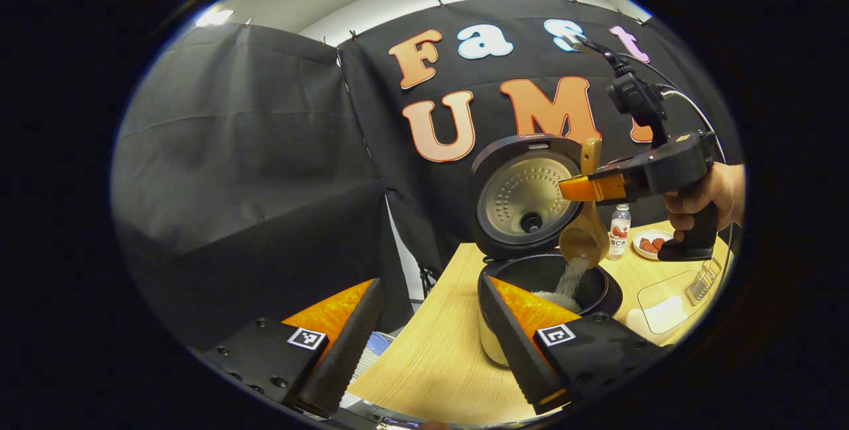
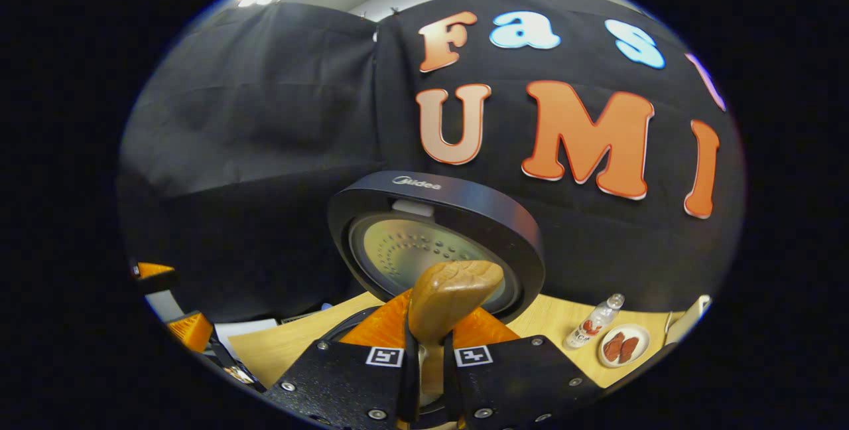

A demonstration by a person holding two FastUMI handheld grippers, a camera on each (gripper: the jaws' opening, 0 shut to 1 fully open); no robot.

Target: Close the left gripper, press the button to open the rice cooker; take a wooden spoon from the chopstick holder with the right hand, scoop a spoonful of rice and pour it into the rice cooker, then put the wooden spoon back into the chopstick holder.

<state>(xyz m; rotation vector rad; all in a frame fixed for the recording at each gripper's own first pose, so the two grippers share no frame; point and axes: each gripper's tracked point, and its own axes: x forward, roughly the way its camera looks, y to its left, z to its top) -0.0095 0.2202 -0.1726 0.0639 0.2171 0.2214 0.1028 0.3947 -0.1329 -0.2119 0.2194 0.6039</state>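
The rice cooker [image 1: 491, 337] stands open on the wooden table, its lid [image 1: 527, 198] raised upright. My right gripper [image 1: 576, 188], held by a hand, is shut on the handle of the wooden spoon [image 1: 584, 241]. The spoon is tipped bowl-down over the inner pot [image 1: 597, 284], and rice [image 1: 572, 277] streams from it into the pot. In the right gripper view the spoon handle [image 2: 451, 297] sticks up between my right gripper [image 2: 431, 334] fingers, in front of the lid [image 2: 438, 244]. My left gripper [image 1: 429, 281] hangs open and holds nothing, low in front of the cooker.
A small bottle [image 1: 619, 231] and a white plate with red pieces [image 1: 651, 244] stand behind the cooker. A clear container [image 1: 666, 297] holding rice and a clear holder [image 1: 703, 281] sit to its right. The left gripper [image 2: 171, 298] shows at the far left of the right gripper view.
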